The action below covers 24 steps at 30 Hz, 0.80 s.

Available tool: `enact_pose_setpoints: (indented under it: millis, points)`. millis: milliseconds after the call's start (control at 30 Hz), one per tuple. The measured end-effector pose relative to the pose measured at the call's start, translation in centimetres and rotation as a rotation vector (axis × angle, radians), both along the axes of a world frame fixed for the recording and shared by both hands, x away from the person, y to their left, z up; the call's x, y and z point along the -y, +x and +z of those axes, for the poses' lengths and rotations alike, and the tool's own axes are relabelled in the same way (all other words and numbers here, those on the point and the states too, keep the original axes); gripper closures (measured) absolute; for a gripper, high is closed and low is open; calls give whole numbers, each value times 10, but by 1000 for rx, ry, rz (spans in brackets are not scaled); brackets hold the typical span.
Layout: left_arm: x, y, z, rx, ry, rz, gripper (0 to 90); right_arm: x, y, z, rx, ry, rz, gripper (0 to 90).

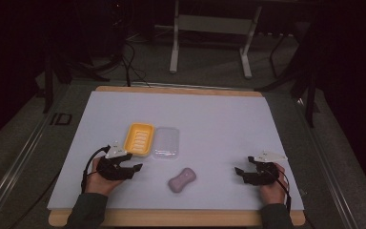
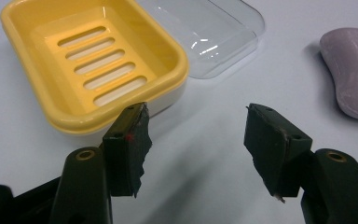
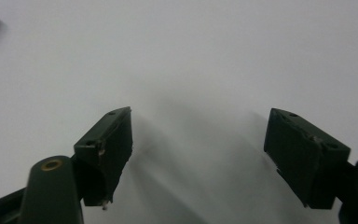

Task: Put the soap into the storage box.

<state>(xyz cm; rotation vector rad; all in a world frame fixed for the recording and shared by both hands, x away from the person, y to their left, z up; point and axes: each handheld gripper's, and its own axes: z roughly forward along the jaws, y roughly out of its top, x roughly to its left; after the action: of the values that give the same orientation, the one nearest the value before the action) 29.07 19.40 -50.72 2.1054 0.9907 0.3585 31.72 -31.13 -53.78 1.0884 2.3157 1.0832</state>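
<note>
The left hand-held gripper (image 1: 134, 168) is held low over the near left part of the table (image 1: 219, 109), its jaws parted with nothing between them. In the left gripper view the same left hand-held gripper (image 2: 196, 135) is seen with a clear gap between its two black pads, and bare table surface is visible through that gap. Just beyond its jaws the yellow soap dish (image 2: 93, 60) is found, standing upright and open, with a slotted floor; one jaw tip is seen very near the dish's near corner, though contact cannot be told. Beside the dish, touching or almost touching its far side, the clear lid (image 2: 209, 32) is laid. The purple soap bar (image 2: 352, 70) is seen apart from both, lying on the table toward the middle of the near edge (image 1: 182, 180).

The right hand-held gripper (image 1: 240, 172) is held over the near right part of the table, well apart from the soap. Its jaws (image 3: 198, 154) are spread wide and nothing is held.
</note>
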Motion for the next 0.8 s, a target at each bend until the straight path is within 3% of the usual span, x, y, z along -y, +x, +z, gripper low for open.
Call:
enact_pose_setpoints:
  millis: [200, 567, 800]
  points:
    - [2, 4, 10, -11, 23, -29, 401, -2, -4, 0, 36, -15, 13, 248]
    - [15, 11, 10, -32, 69, -80, 397, 6, -5, 2, 43, 63, 10, 248]
    - [21, 16, 9, -41, 88, -101, 396, 2, -6, 1, 49, 31, 21, 248]
